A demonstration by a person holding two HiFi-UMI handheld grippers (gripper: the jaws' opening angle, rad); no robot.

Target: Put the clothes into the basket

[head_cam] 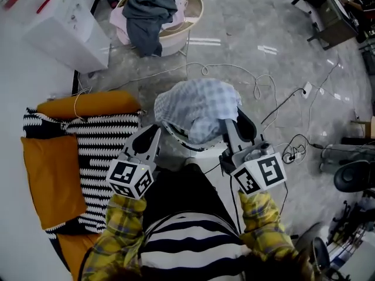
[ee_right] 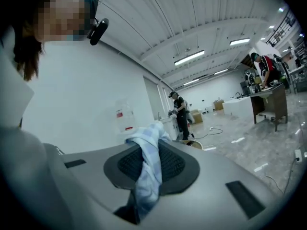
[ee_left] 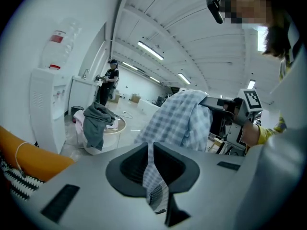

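Between left gripper (head_cam: 151, 138) and right gripper (head_cam: 237, 125), shirt (head_cam: 196, 105) hangs, both jaws clamped on it; basket (head_cam: 201, 9) well ahead, leftward.

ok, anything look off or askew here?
Grey garment hangs over the basket rim, partly outside. Cables loop loose on the floor ahead. Shirt looks fine, nothing damaged.

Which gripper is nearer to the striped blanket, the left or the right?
Left. The left gripper hangs just beside the striped blanket's edge, gripping the checked shirt. The right gripper grips the shirt's other side, farther from the blanket.
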